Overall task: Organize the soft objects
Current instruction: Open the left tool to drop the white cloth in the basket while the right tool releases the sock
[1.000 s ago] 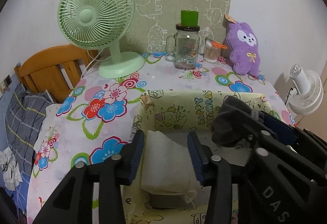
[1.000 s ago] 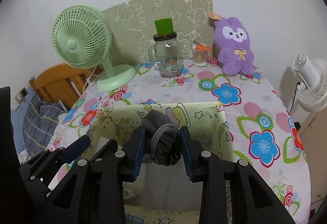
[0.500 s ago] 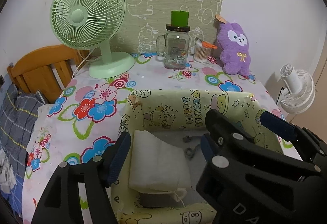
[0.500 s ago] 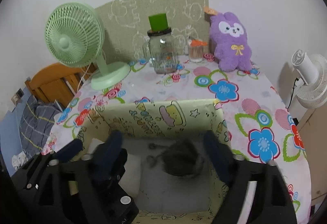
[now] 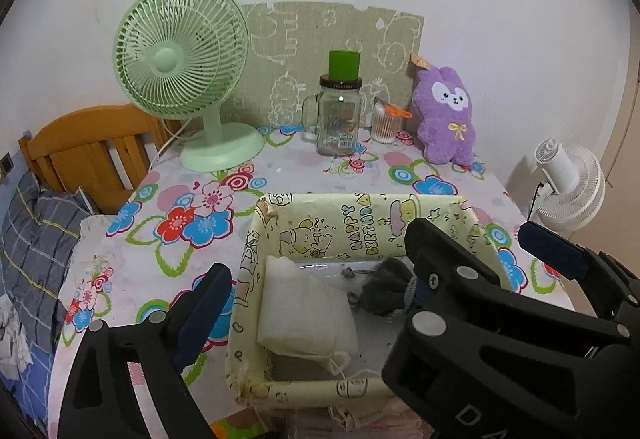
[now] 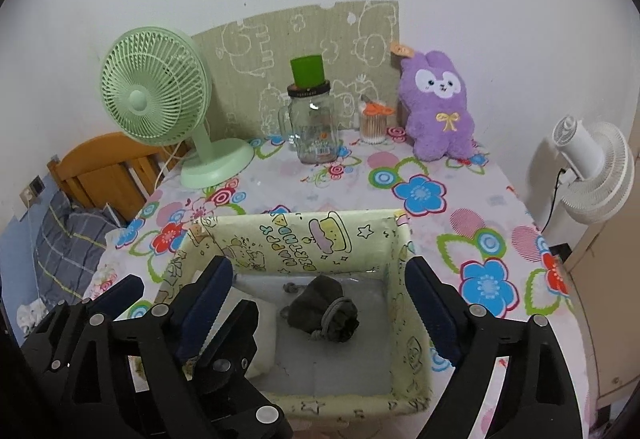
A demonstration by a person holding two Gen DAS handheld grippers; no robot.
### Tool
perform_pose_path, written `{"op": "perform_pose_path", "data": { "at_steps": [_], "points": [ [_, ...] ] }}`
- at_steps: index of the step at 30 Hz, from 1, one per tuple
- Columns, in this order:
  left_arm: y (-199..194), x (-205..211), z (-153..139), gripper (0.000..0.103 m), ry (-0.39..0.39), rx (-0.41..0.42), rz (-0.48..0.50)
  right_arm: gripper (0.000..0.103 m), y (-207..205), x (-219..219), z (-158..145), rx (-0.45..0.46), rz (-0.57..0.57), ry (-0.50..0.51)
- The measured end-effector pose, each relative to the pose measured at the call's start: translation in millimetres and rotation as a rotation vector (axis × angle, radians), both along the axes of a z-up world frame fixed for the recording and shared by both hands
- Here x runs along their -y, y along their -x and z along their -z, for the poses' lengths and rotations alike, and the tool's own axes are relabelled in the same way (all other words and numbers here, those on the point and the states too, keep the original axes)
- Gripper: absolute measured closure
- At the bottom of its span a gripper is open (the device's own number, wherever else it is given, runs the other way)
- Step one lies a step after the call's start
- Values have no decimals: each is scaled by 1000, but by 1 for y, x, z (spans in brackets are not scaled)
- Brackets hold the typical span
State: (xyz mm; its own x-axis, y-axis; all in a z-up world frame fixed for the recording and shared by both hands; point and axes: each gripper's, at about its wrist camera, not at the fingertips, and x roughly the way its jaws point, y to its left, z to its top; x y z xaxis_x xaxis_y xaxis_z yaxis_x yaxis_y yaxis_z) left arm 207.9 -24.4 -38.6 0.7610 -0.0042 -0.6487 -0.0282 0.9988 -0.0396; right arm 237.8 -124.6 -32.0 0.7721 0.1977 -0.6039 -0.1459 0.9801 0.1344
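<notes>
A pale yellow cartoon-print fabric box (image 5: 344,215) (image 6: 280,235) stands on the floral tablecloth. Inside it lie a folded white cloth (image 5: 308,311) (image 6: 266,335) on the left and a dark grey drawstring pouch (image 6: 326,313) (image 5: 386,291) near the middle. My left gripper (image 5: 316,303) is open and empty above the box's left side. My right gripper (image 6: 320,313) is open and empty above the pouch; its body also shows in the left wrist view. A purple plush rabbit (image 5: 446,119) (image 6: 438,115) sits at the table's back right.
At the back stand a green desk fan (image 5: 184,79) (image 6: 160,107), a glass mug jar with a green cup on top (image 5: 340,111) (image 6: 312,123) and a cotton-swab holder (image 5: 386,125). A white fan (image 6: 592,167) stands off the right edge, a wooden bed frame (image 5: 88,147) to the left.
My right gripper opened and let the grey pouch drop into the box. My left gripper opened wider and both pulled back and up from the box.
</notes>
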Motion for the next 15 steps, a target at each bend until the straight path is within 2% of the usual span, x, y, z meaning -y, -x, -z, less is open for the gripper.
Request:
{"op": "perform_pose_path", "data": {
  "at_steps": [5,15],
  "points": [
    [14,2,-8,5,-4,24,3,7,16,3,-9,25,9,4],
    [45,6,-20,4,-13,76,6,6,48,8,-23,66,19,18]
  ]
}}
